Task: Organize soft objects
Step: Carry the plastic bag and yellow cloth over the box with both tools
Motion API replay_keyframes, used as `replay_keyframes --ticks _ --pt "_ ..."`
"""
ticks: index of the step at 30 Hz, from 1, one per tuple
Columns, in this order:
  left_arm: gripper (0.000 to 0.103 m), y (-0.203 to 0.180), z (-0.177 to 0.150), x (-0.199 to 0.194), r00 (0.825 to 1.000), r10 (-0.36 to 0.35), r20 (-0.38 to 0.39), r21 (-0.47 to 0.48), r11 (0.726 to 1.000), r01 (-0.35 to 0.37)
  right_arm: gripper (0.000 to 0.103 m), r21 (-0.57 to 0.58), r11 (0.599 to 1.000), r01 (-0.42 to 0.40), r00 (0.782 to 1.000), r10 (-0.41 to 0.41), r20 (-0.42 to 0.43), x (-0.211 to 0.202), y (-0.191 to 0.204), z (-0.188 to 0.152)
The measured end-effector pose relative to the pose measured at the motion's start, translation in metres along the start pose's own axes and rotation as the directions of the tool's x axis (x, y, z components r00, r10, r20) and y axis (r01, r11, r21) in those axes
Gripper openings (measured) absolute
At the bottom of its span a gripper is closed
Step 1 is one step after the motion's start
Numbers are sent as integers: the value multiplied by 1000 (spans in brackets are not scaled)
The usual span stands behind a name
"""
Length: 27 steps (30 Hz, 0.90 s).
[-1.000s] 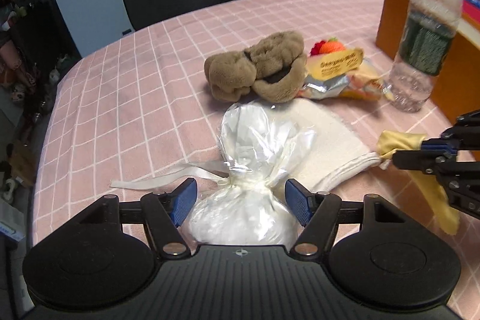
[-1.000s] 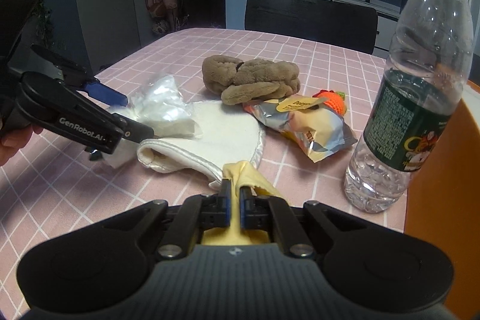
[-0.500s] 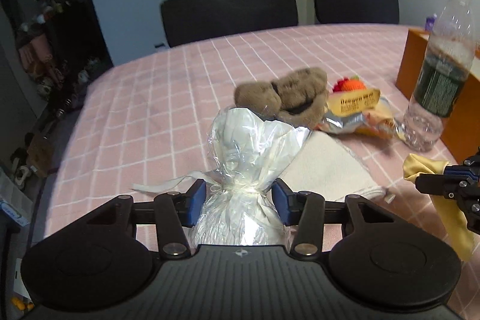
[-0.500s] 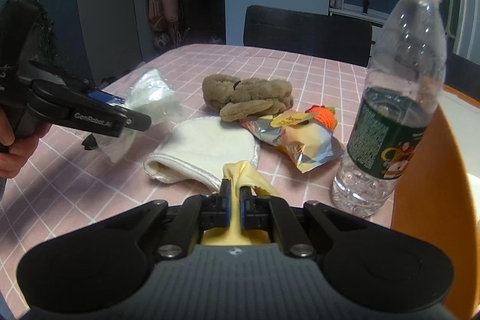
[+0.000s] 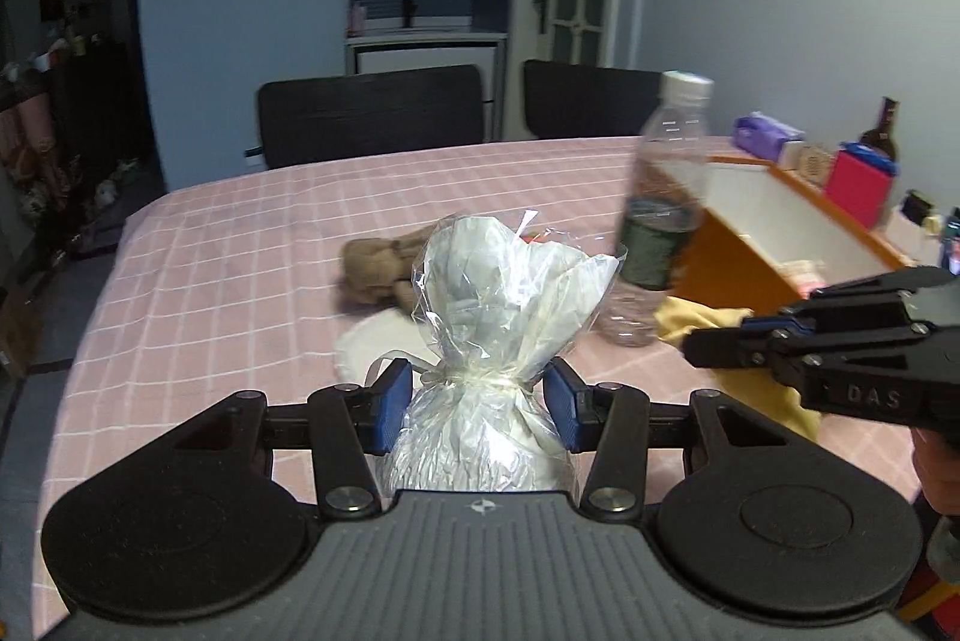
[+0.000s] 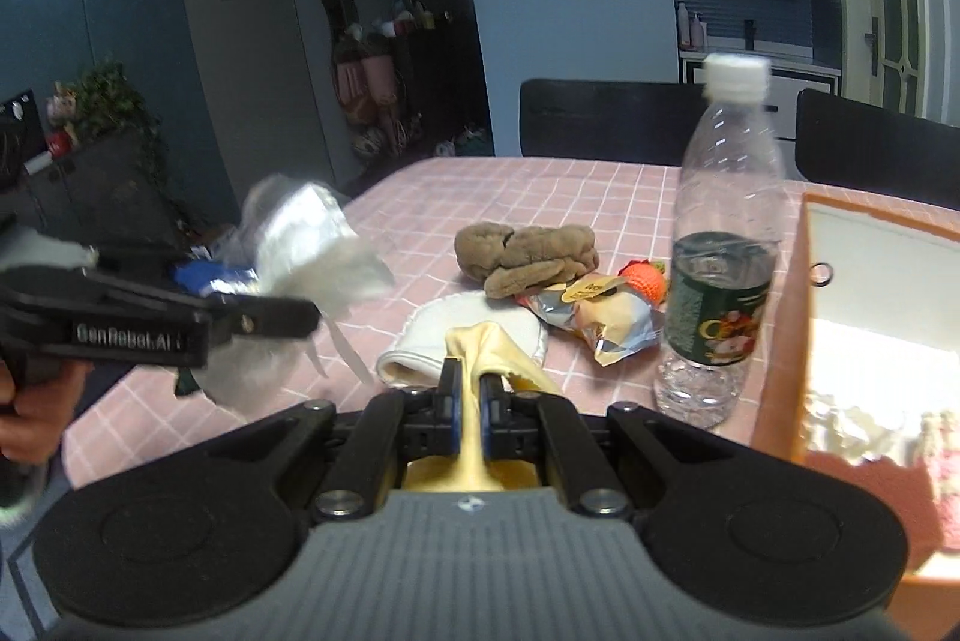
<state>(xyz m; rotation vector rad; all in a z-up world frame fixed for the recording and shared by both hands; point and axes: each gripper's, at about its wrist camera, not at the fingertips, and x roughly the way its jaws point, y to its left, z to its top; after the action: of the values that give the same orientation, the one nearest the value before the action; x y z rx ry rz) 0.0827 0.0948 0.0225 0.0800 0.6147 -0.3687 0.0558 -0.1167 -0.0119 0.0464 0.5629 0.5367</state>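
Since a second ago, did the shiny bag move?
Yes. The plastic bag, clamped in the left gripper, went up off the pink table; in the right wrist view it now hangs above the tabletop's edge.

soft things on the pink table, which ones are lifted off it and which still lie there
Lifted: the clear bag in the left tool and the yellow cloth in the right tool. The brown plush and white cloth lie on the table.

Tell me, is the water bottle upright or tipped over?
Upright: the water bottle stands on its base on the table, white cap on top.
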Motion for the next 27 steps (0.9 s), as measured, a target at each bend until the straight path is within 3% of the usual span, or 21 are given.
replay_keyframes --ticks 7,12,17,22,27 --pt "55 -54 4 -19 991 -125 45 74 990 122 3 64 998 8 999 -10 32 -65 -26 -3" --pt "55 -94 18 -18 978 -197 71 156 970 184 3 82 994 70 997 -73 31 -105 -50 1" --pt "55 -136 42 -10 968 -230 99 241 950 200 3 60 984 170 985 -171 12 -130 -78 10" --pt "55 -181 67 24 973 -215 77 301 936 183 3 51 962 270 963 -268 -40 -124 -116 23" --pt "55 -225 84 75 994 -104 45 377 923 79 3 25 933 359 930 -355 -96 -99 -155 29"
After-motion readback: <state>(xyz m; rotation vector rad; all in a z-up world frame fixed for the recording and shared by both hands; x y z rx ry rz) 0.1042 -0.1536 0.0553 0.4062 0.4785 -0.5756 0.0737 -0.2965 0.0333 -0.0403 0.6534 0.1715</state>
